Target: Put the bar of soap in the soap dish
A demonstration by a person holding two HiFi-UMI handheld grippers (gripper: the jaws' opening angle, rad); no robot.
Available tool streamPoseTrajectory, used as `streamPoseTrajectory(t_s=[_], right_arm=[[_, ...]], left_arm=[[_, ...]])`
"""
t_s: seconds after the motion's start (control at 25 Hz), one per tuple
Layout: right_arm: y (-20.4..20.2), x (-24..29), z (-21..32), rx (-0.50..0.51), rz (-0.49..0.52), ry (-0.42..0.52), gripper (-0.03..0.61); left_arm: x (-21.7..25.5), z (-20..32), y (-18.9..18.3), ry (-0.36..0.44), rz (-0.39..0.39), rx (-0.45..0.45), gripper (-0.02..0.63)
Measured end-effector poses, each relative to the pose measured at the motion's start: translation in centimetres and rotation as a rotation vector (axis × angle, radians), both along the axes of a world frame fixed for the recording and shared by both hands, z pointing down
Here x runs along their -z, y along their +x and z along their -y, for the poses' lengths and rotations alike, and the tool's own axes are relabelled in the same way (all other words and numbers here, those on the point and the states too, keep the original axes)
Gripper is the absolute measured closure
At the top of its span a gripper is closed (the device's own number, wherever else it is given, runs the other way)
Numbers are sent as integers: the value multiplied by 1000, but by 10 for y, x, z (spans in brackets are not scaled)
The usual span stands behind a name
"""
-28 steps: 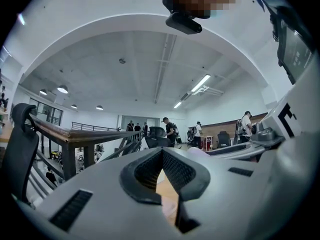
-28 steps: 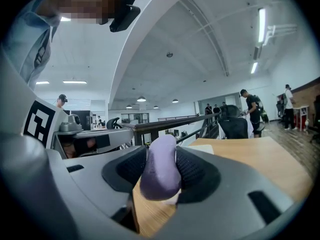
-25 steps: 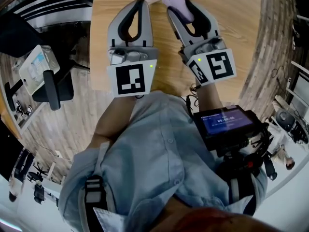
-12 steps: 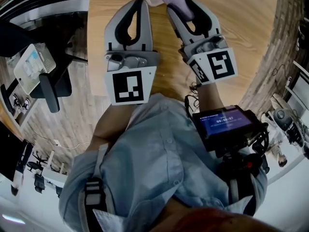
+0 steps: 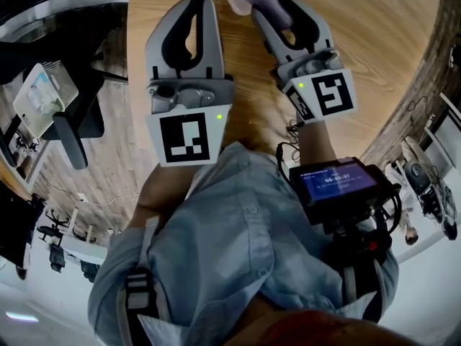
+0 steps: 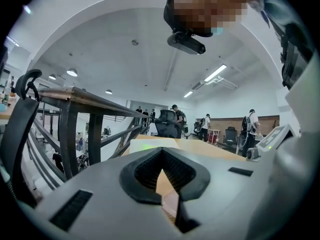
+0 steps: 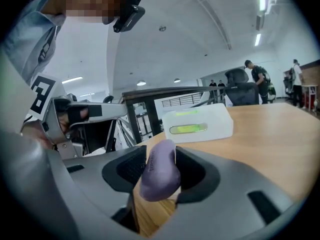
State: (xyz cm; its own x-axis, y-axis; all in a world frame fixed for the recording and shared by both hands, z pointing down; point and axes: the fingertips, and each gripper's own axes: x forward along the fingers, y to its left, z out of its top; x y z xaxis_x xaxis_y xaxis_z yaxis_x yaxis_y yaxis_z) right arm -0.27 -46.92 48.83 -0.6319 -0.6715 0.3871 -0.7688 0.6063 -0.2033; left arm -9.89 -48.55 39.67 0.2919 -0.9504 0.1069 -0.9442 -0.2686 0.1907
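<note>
Clamping the purple bar of soap (image 7: 159,174) upright between closed jaws, the right gripper (image 5: 277,6) holds it just short of the white soap dish (image 7: 197,124) toward the tabletop's (image 7: 270,134) far edge, probably lining up the drop. The left gripper (image 6: 162,184), closed and empty, idles alongside.

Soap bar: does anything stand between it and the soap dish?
Nothing visible does. The right claw holds the soap bar, and only bare table lies between it and the soap dish ahead.

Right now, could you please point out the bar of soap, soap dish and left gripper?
bar of soap (image 7: 159,176): right gripper view, purple face
soap dish (image 7: 220,126): right gripper view, white front wall
left gripper (image 5: 198,0): head view, between its fingertips
</note>
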Motion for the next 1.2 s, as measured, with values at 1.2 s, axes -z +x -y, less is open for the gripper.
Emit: streamPoseTrajectory(t_s=[1.2], right_arm=[[-3, -1, -33, 29, -20, -36, 548]], left_arm=[[-5, -3, -1, -19, -13, -12, 607]])
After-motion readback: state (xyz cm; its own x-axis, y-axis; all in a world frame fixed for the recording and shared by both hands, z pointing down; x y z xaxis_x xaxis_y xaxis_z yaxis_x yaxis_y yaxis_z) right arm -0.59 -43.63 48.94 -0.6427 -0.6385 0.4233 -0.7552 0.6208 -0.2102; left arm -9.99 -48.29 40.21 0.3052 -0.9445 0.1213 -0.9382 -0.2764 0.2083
